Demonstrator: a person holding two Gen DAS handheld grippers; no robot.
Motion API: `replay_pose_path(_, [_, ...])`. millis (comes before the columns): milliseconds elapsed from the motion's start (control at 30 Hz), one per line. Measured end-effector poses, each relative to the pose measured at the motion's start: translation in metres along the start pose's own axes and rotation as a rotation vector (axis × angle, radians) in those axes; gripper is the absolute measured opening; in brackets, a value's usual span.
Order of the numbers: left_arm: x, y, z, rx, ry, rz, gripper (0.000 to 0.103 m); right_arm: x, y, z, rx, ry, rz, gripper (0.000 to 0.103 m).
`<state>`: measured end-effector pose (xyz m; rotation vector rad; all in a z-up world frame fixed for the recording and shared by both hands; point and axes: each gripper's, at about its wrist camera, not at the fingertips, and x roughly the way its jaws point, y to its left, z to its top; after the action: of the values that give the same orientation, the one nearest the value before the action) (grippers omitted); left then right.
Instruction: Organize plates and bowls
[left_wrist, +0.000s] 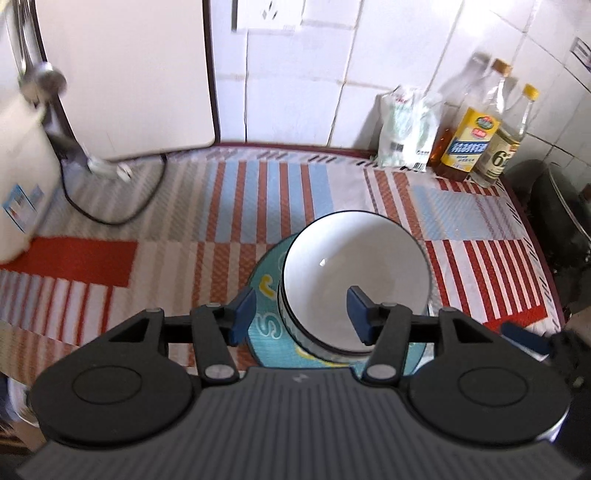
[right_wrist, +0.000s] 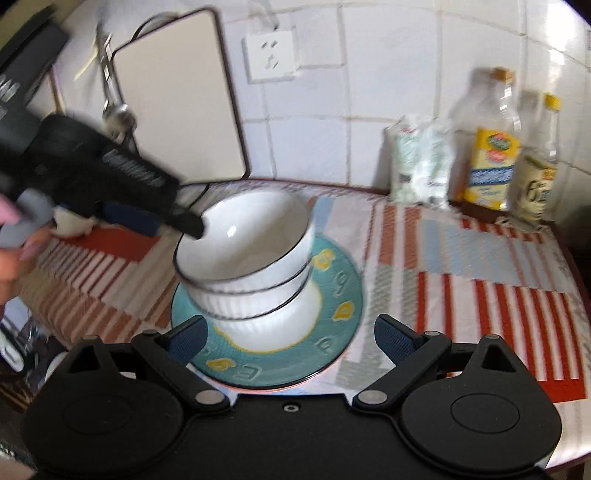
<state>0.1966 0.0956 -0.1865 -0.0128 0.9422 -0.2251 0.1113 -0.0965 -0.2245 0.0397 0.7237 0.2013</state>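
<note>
White ribbed bowls with black rims (right_wrist: 255, 236) stand nested in a stack on a teal plate (right_wrist: 343, 288) with yellow letters, on the striped mat. In the left wrist view I look down into the top bowl (left_wrist: 354, 266), with the plate (left_wrist: 264, 325) under it. My left gripper (left_wrist: 301, 314) is open and straddles the bowl's near wall, one pad outside and one inside, neither pressing. Its fingers (right_wrist: 184, 221) reach the rim from the left. My right gripper (right_wrist: 291, 338) stands wide open just in front of the plate, holding nothing.
Oil and vinegar bottles (right_wrist: 491, 162) and a white bag (right_wrist: 421, 166) line the tiled back wall at the right. A cutting board (right_wrist: 177, 110) leans at the back left below a wall socket (right_wrist: 271, 55). A white appliance (left_wrist: 22, 177) with a black cable (left_wrist: 110, 218) sits at the left.
</note>
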Motion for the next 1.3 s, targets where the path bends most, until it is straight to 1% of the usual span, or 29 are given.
replay_pose_path(100, [-0.027, -0.008, 0.001, 0.039, -0.012, 0.01, 0.057, -0.024, -0.006, 0.008, 0.004, -0.042, -0.018, 0.098])
replay_pose_path(167, [-0.048, -0.014, 0.001, 0.056, -0.031, 0.019, 0.058, -0.038, -0.01, 0.014, 0.008, -0.049, -0.044, 0.098])
replay_pose_path(233, [-0.07, -0.02, 0.0, 0.077, -0.059, 0.019, 0.063, -0.053, -0.013, 0.021, 0.019, -0.058, -0.06, 0.098])
replay_pose_path(333, [-0.103, -0.03, -0.003, 0.097, -0.097, 0.005, 0.067, -0.079, -0.019, 0.031, 0.033, -0.061, -0.091, 0.098])
replay_pose_path(400, [-0.119, -0.037, -0.006, 0.107, -0.109, 0.004, 0.07, -0.095, -0.022, 0.034, 0.039, -0.072, -0.103, 0.098])
replay_pose_path(467, [-0.132, -0.045, -0.012, 0.112, -0.121, 0.01, 0.075, -0.111, -0.025, 0.036, 0.056, -0.075, -0.119, 0.098])
replay_pose_path(567, [-0.147, -0.052, -0.021, 0.107, -0.128, 0.011, 0.081, -0.132, -0.029, 0.035, 0.085, -0.056, -0.158, 0.098])
replay_pose_path(600, [-0.151, -0.053, -0.025, 0.104, -0.12, 0.014, 0.085, -0.139, -0.03, 0.033, 0.093, -0.052, -0.168, 0.098])
replay_pose_path(700, [-0.161, -0.057, -0.03, 0.081, -0.099, 0.048, 0.086, -0.16, -0.032, 0.03, 0.101, -0.057, -0.207, 0.099])
replay_pose_path(833, [-0.179, -0.067, -0.037, 0.087, -0.109, 0.079, 0.094, -0.191, -0.03, 0.03, 0.111, -0.073, -0.238, 0.099])
replay_pose_path(933, [-0.191, -0.074, -0.044, 0.079, -0.112, 0.086, 0.095, -0.208, -0.026, 0.03, 0.093, -0.081, -0.264, 0.1])
replay_pose_path(1033, [-0.199, -0.08, -0.052, 0.062, -0.111, 0.108, 0.095, -0.214, -0.02, 0.029, 0.076, -0.061, -0.301, 0.1])
replay_pose_path(1100, [-0.202, -0.081, -0.059, 0.043, -0.094, 0.12, 0.095, -0.216, -0.015, 0.028, 0.077, -0.042, -0.318, 0.1])
replay_pose_path(1200, [-0.204, -0.08, -0.067, 0.021, -0.076, 0.113, 0.095, -0.221, -0.01, 0.023, 0.07, -0.041, -0.316, 0.1])
replay_pose_path(1300, [-0.207, -0.077, -0.074, 0.003, -0.079, 0.106, 0.095, -0.227, -0.005, 0.017, 0.05, -0.049, -0.291, 0.1])
